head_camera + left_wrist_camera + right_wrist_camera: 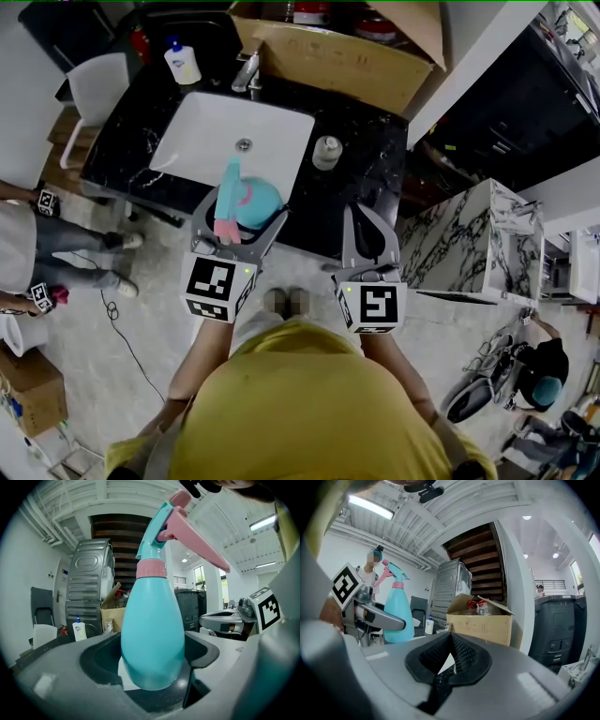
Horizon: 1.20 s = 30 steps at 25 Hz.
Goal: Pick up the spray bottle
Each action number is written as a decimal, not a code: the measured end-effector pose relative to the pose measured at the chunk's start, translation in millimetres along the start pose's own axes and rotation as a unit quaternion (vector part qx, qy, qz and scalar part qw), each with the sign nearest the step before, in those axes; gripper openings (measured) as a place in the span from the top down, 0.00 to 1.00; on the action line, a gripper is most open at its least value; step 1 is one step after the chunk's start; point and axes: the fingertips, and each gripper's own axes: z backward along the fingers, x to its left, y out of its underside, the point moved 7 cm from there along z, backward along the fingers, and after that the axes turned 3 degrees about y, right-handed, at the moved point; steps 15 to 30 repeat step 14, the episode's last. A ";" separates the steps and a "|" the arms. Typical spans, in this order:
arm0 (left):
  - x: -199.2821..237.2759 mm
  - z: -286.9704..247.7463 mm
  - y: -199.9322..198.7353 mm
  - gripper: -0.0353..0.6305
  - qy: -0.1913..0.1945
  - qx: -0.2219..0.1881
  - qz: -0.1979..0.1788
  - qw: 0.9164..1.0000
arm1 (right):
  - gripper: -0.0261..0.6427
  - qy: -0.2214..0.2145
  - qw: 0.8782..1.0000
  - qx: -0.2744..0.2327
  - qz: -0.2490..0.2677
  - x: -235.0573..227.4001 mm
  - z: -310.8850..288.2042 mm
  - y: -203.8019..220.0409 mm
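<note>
At the front edge of the white sink (185,124), we clamp our left gripper (241,215) around the belly of the upright turquoise spray bottle (253,201). Our right gripper (366,227) hangs just beside it over the dark counter (367,141), jaws pressed together, empty.

The head view looks steeply down on the sink (216,141); both gripper views face level, sharing the cardboard box (483,625).
</note>
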 end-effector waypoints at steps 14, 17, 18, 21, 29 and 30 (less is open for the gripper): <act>-1.4 -3.1 3.0 0.35 0.003 0.003 -0.001 1.000 | 0.96 0.002 1.000 0.005 -0.001 -1.6 1.0 5.5; -1.4 -3.1 3.0 0.35 0.003 0.003 -0.001 1.000 | 0.96 0.002 1.000 0.005 -0.001 -1.6 1.0 5.5; -1.4 -3.1 3.0 0.35 0.003 0.003 -0.001 1.000 | 0.96 0.002 1.000 0.005 -0.001 -1.6 1.0 5.5; -1.4 -3.1 3.0 0.35 0.003 0.003 -0.001 1.000 | 0.96 0.002 1.000 0.005 -0.001 -1.6 1.0 5.5; -1.4 -3.1 3.0 0.35 0.003 0.003 -0.001 1.000 | 0.96 0.002 1.000 0.005 -0.001 -1.6 1.0 5.5; -1.4 -3.1 3.0 0.35 0.003 0.003 -0.001 1.000 | 0.96 0.002 1.000 0.005 -0.001 -1.6 1.0 5.5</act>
